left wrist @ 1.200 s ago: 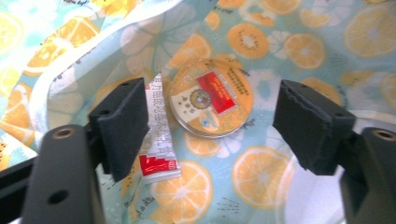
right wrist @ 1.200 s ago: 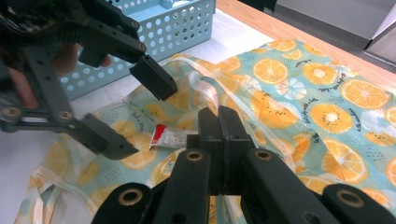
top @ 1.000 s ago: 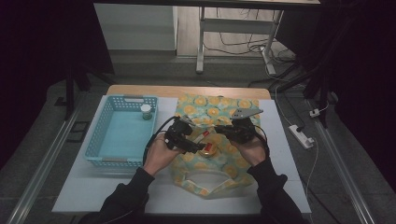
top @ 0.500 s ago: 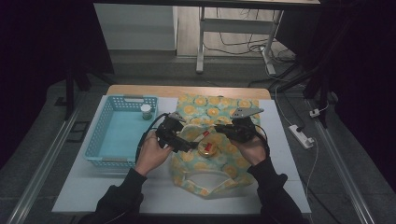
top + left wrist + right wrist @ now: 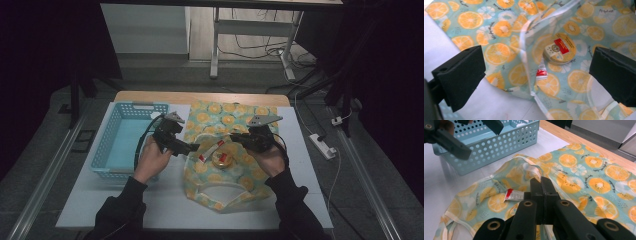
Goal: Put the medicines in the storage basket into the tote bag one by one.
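We see the right gripper (image 5: 541,185) clamped on the thin printed bag (image 5: 235,172) (round tin (image 5: 221,159) inside), while the left gripper (image 5: 194,148), its jaws just opening, stands wide and empty.

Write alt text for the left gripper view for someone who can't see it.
Two open black tool jaws frame a bag printed with orange slices, lying on a white table. Inside the bag's open mouth lie a round tin with a red label and a small tube with a red end. Nothing is between the jaws.
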